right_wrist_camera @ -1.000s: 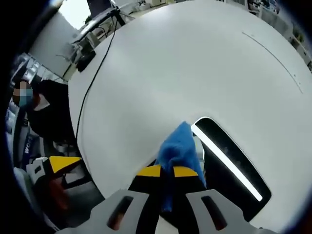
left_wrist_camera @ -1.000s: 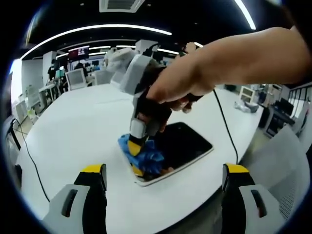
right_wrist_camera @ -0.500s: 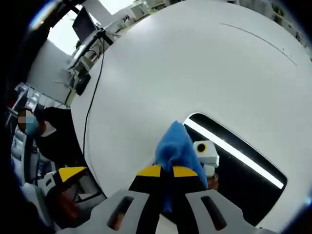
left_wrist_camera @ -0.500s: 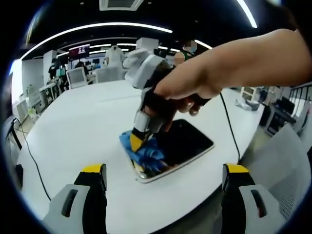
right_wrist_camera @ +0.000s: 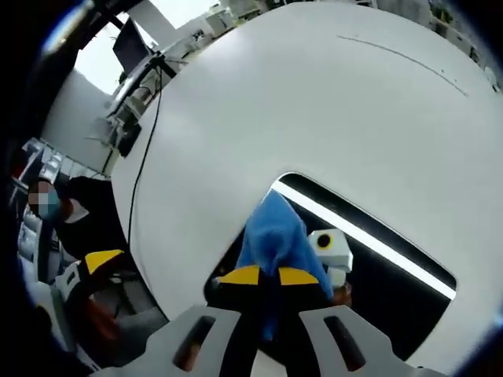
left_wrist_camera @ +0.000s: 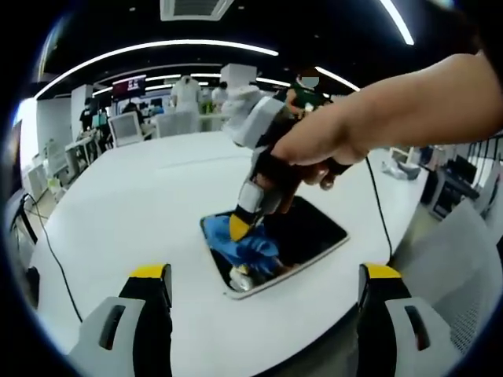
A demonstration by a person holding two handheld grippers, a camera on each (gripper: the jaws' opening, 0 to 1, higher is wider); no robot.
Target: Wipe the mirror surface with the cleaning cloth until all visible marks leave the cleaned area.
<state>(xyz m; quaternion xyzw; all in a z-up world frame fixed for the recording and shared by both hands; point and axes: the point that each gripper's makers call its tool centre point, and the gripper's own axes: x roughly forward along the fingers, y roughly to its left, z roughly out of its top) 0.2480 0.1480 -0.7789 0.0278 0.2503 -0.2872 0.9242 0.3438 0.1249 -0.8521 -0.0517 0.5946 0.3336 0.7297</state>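
Observation:
A dark rectangular mirror with a white frame lies flat on the white table. The blue cleaning cloth rests on the mirror's near-left part, pressed down by my right gripper, which a hand holds from above. In the right gripper view my right gripper is shut on the blue cloth, over the mirror that reflects a ceiling light strip. My left gripper stands open near the table's front edge, holding nothing, short of the mirror.
A black cable runs across the table behind the mirror, and another cable trails over the left side. A grey chair stands at the right. Desks, monitors and people fill the far background.
My right gripper has slid the cloth from the mirror's left edge inward onto the glass, and the hand has moved right. My left gripper has stayed put.

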